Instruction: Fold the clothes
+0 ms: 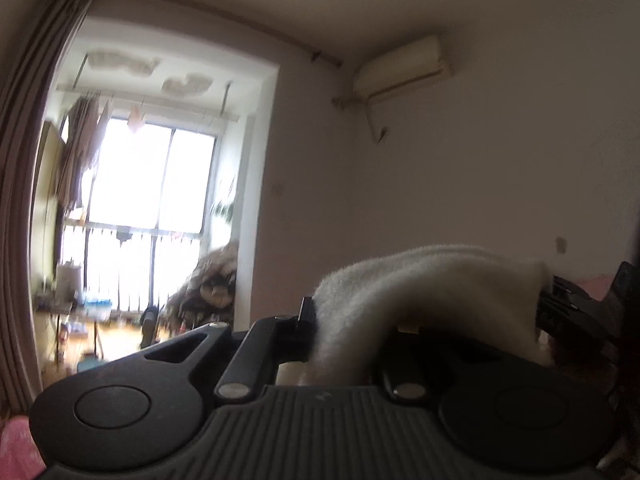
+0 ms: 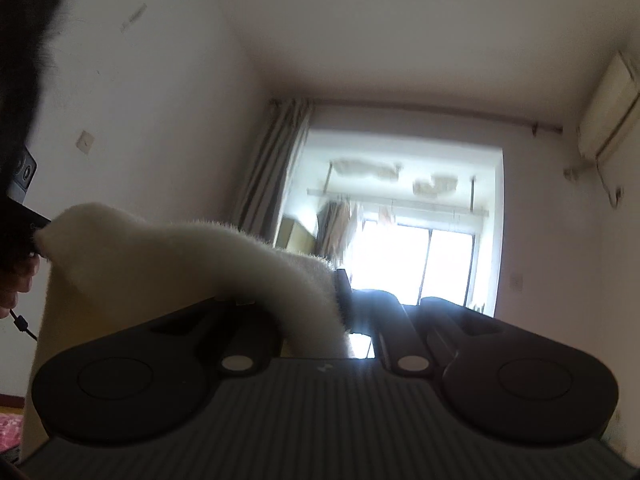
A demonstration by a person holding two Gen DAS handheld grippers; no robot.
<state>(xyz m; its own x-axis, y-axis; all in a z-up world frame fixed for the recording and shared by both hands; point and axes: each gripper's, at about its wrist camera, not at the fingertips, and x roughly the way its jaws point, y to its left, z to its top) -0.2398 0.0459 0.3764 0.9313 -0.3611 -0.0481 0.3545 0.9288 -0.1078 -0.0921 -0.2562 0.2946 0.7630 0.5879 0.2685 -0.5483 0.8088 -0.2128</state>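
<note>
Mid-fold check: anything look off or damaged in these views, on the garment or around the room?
The white fleece garment looks fine, stretched between the left gripper and right gripper. The oddity is overhead: the balcony ceiling shows ragged patches where the surface has peeled away.

1. Daylight came from one source, the balcony window [image 1: 148,216], which was blown out to white in both views.
2. The room stayed dim; the walls and ceiling [image 2: 400,40] read grey.
3. Each hand-held gripper body lay backlit and almost black, with little detail.
4. The white fleece garment [image 1: 424,292] was shaded on its near side and soft with blur.
5. Fisheye distortion bent the curtain [image 1: 36,184] and darkened the frame corners.
6. The right wrist view was smeared overall.
</note>
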